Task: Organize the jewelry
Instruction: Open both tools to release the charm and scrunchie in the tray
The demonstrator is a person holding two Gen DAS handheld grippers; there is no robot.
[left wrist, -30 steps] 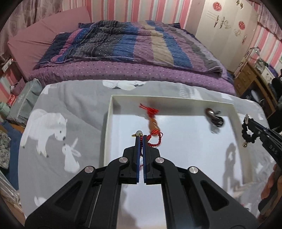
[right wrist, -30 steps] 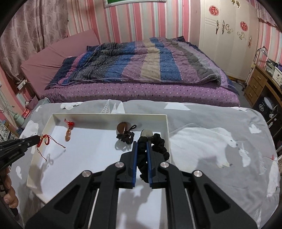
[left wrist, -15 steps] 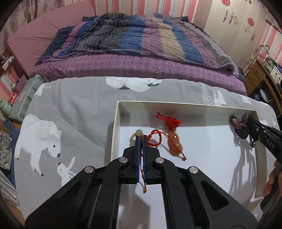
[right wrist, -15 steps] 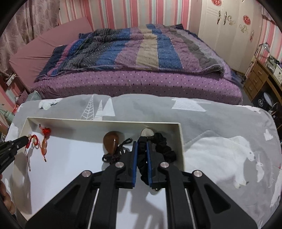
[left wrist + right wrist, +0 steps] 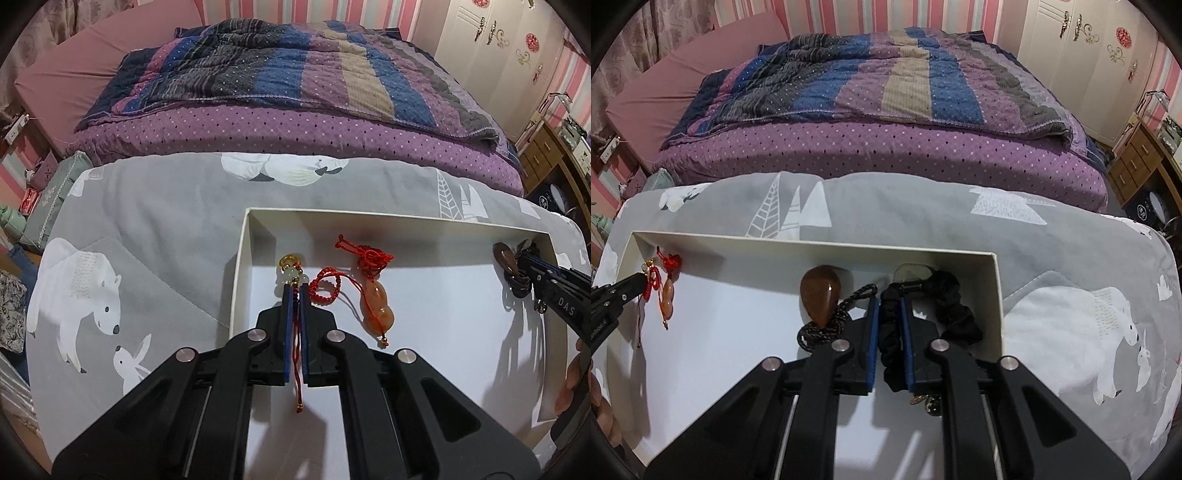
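A white tray (image 5: 243, 266) lies on a grey bear-print cloth. My left gripper (image 5: 295, 290) reaches into its far left corner, its jaws starting to open, with the cord of a red bracelet (image 5: 325, 284) still between the pads; the pale bead and gold ring (image 5: 290, 273) poke out past the tips. An orange gourd pendant (image 5: 376, 302) lies just to its right. My right gripper (image 5: 890, 302) sits at the tray's (image 5: 812, 245) far right corner, jaws starting to open, pads still pressing a black fabric bracelet (image 5: 956, 310). A brown teardrop pendant (image 5: 820, 295) on dark cord lies beside it.
Beyond the cloth stands a bed with a purple dotted sheet (image 5: 295, 125) and a striped quilt (image 5: 886, 62). A wooden drawer unit (image 5: 1134, 166) and white wardrobe (image 5: 498, 44) stand at the right. A person's fingers (image 5: 572, 380) show at the edge.
Both grippers have come down toward the tray's far wall with their bracelets, the left toward the left corner and the right toward the right corner. Over the last half second they barely moved.
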